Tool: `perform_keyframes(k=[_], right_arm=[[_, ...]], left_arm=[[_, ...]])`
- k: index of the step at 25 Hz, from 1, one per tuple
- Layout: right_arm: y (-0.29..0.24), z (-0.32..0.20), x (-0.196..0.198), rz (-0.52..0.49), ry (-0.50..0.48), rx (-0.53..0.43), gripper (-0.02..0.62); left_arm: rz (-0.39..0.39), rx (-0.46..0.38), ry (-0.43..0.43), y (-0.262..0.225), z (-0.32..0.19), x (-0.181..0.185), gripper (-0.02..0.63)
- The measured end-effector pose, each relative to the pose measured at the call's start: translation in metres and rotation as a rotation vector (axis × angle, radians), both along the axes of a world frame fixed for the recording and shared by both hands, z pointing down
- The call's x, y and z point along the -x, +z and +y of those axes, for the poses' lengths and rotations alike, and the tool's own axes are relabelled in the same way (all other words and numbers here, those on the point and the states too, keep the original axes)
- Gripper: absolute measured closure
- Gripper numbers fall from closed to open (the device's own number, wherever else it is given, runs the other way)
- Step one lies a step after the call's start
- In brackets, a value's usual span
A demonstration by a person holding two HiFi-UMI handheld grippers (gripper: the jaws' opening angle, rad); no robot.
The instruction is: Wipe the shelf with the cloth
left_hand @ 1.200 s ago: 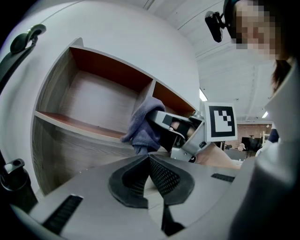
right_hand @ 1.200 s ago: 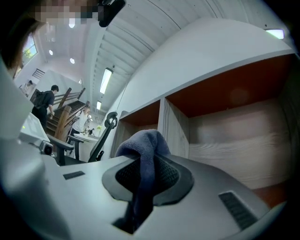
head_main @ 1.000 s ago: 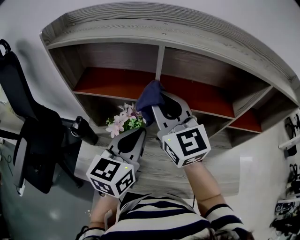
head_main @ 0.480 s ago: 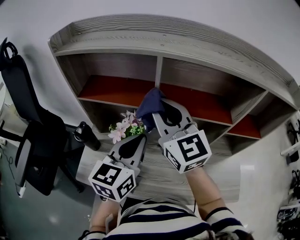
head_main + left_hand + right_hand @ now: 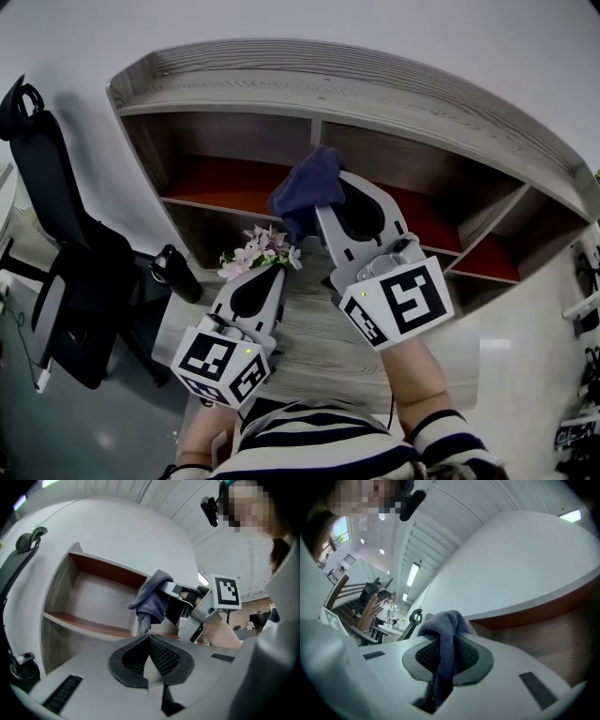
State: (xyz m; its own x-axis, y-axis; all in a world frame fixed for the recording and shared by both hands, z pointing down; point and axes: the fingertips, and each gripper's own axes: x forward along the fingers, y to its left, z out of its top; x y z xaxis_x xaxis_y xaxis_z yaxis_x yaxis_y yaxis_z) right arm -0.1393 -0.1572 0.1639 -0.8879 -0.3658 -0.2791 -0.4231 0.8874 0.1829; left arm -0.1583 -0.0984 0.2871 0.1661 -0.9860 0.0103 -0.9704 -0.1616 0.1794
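**Cloth up at the divider, not on the board yet**

right gripper is clamped on the blue cloth. The wad bunches over the jaw tips in front of the shelf divider, at 12 o'clock from the flowers. Can't tell if it touches the red board.

left gripper sits at 7 o'clock of the cloth, jaws together, empty.

My take: lay the wad flat on the board, press lightly, make long strokes from the back corner outward, and steer clear of the flowers.
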Motion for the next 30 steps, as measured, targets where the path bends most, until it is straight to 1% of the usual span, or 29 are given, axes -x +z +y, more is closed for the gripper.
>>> perform_keyframes(k=[5,11,17,21,25,30], right_arm=[[-0.017,-0.005,0.004,-0.037,0.006,-0.018,0.537],[-0.020,-0.018,0.018,-0.034,0.012,-0.011,0.537],[-0.024,-0.027,0.021,-0.042,0.004,0.018,0.537],[-0.026,-0.030,0.011,-0.073,0.005,0.053,0.537],[-0.030,-0.037,-0.011,-0.114,0.049,0.072,0.537],[-0.044,-0.047,-0.050,-0.152,0.137,0.076,0.537]], left_arm=[[0.016,-0.080,-0.073,-0.014,0.009,0.012,0.589],[0.027,-0.119,-0.118,-0.018,0.016,0.023,0.589],[0.019,-0.106,-0.094,-0.016,0.011,0.017,0.589],[0.023,-0.100,-0.066,-0.015,0.006,0.012,0.589],[0.031,-0.096,-0.036,-0.013,0.001,0.005,0.589],[0.036,-0.094,0.013,-0.012,-0.007,-0.009,0.589]])
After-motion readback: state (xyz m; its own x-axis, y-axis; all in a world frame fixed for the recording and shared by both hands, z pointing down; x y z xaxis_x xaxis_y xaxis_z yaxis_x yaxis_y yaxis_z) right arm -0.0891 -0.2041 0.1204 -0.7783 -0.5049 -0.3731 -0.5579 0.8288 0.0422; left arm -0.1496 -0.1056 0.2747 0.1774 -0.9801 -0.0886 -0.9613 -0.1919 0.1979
